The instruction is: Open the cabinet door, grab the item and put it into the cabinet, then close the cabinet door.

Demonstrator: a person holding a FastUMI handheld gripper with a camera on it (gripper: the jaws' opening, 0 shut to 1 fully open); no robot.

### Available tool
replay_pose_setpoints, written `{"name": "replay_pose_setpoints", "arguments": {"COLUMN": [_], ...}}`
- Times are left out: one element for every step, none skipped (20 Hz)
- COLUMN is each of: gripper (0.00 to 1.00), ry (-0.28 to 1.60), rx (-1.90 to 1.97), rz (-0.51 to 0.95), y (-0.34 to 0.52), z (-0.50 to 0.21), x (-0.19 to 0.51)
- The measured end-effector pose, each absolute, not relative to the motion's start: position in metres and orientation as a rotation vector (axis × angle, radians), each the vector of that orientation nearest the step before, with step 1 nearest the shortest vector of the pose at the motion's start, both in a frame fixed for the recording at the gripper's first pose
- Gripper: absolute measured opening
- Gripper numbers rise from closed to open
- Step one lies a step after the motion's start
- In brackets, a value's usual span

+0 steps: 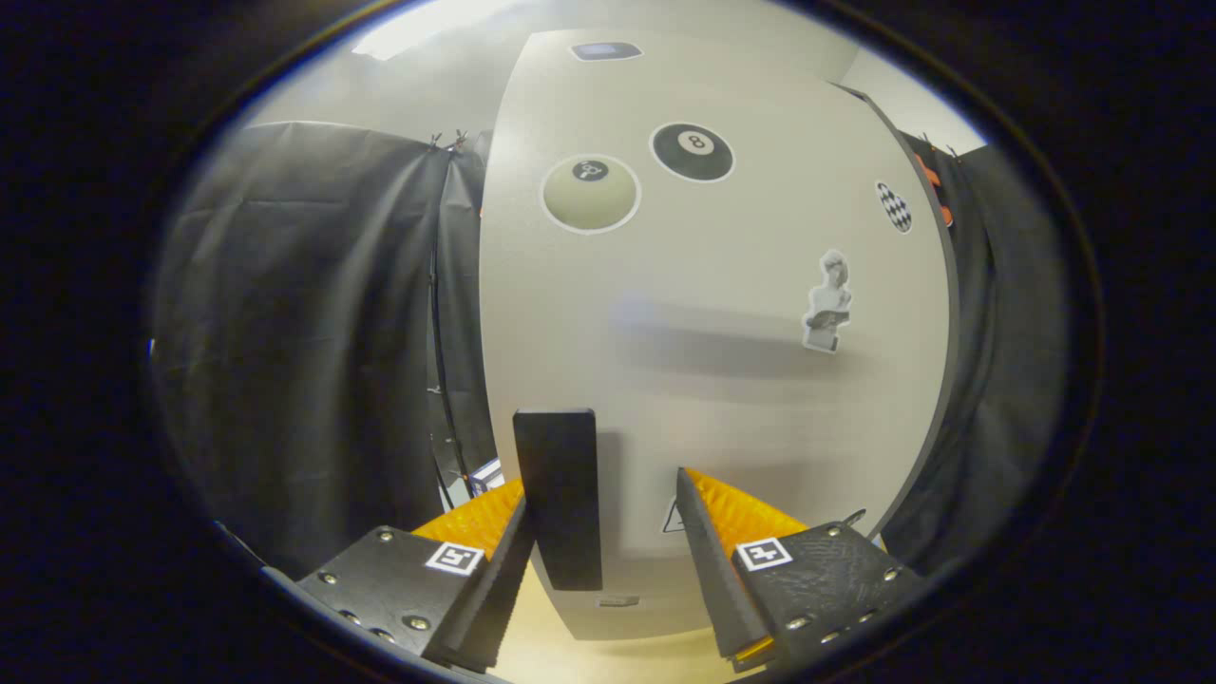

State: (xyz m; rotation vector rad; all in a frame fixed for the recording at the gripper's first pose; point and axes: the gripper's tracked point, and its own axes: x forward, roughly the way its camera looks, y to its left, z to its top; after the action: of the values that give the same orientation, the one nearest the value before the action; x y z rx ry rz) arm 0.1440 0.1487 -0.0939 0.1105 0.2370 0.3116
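Cabinet door [722, 361] handle [560, 494] between parted fingers [708, 560]

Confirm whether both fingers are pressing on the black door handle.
No. The gripper is open: the handle lies against one finger, apart from the other.

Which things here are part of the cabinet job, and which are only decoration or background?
For the job: cabinet door; its black handle, between the open fingers of the gripper, against one of them.

Not for the job: ball stickers, statue sticker, black cloth wall.

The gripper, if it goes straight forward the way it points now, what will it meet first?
Probably the dark handle on the closed cabinet door. It stands between the open gripper fingers, close to the left one; contact is unclear.
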Motion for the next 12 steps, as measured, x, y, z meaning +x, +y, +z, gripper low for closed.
{"name": "replay_pose_setpoints", "arguments": {"gripper": [0.82,0.82,0.82,0.82,0.82,0.82,0.82,0.83,0.83,0.83,0.83,0.83], "ry": [0.238,0.235,0.231,0.228,0.227,0.226,0.226,0.225,0.225,0.224,0.224,0.223], "rx": [0.117,0.116,0.105,0.094,0.093,0.097,0.097,0.096,0.095,0.096,0.100,0.103], "rz": [0.307,0.297,0.287,0.280,0.274,0.269,0.267,0.265,0.262,0.259,0.257,0.254], "y": [0.1494,0.1493,0.1490,0.1494,0.1491,0.1496,0.1495,0.1501,0.1499,0.1498,0.1498,0.1503], "z": [-0.0942,-0.0939,-0.0927,-0.0936,-0.0935,-0.0937,-0.0935,-0.0938,-0.0938,-0.0939,-0.0934,-0.0936], "x": [0.1497,0.1494,0.1487,0.1499,0.1501,0.1498,0.1493,0.1496,0.1494,0.1489,0.1487,0.1491]}}
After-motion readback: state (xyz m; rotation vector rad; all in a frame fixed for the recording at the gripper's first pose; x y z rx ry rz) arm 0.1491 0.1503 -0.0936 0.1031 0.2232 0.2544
